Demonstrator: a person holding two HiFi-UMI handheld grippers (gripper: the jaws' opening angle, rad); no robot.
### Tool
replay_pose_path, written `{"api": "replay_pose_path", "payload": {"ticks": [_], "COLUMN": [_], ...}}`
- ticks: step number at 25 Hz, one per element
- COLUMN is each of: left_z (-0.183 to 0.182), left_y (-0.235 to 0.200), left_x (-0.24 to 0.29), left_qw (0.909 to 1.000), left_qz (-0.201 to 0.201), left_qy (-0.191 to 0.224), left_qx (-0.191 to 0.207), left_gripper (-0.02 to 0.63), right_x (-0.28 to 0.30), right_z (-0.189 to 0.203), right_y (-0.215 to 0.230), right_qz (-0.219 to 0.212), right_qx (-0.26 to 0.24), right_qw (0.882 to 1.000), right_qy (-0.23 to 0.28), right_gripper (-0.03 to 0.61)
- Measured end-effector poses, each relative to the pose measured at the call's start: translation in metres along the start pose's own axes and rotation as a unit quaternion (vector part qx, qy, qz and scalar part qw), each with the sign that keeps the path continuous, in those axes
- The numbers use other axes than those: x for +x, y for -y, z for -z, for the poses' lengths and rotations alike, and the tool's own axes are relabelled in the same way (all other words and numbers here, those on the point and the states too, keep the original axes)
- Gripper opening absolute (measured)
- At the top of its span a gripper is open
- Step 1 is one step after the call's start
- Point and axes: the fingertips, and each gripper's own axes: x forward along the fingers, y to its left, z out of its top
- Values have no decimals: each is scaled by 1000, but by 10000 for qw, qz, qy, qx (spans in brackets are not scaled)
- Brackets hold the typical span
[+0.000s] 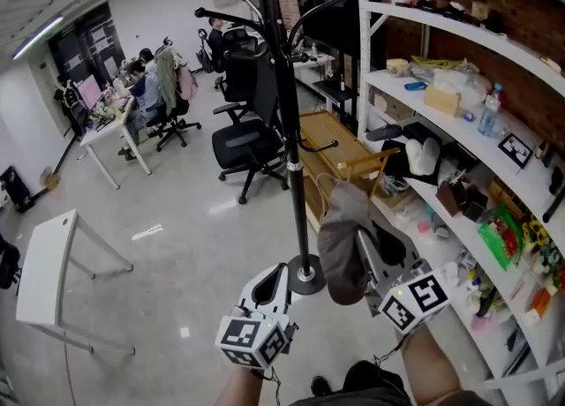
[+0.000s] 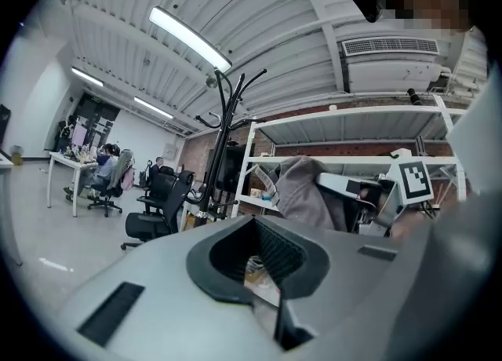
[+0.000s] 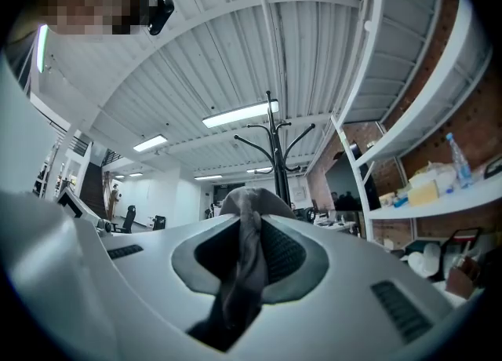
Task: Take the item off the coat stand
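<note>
Clenching a limp grey fabric cap [image 1: 340, 250] just beside the black metal coat stand [image 1: 290, 131], the right tongs [image 1: 360, 250] hold it clear of the hooks, so removal looks done, while the left tongs [image 1: 275, 282] sit released and empty.

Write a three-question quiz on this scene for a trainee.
1. True or false: the left gripper holds the grey cap.
2. In the head view, where is the cap relative to the coat stand pole? A) to its left B) to its right C) hung on a top hook
3. Fill in: the jaws of the right gripper are shut on the ____.
Key: 1 false, there is nothing between its jaws; 2 B; 3 cap.
</note>
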Motion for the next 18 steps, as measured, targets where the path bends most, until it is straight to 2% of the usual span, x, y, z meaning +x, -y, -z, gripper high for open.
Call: {"api": "replay_pose_path", "payload": {"ticks": [9, 18], "left_z": [11, 34], "left_y": [10, 59], "left_x": [-7, -10], "left_qw": [9998, 9995], "left_qz": [-157, -202], "left_qy": [-22, -169], "left_qx": [-91, -157], "left_gripper": [8, 8], "right_x": [-13, -60], "right_z": [22, 33], "right_y": [-4, 10], "right_qz": [-274, -433], "right_qx": [-26, -33], "right_qw": [9992, 9972], "right_qy": [-286, -608], "right_gripper": [69, 69]}}
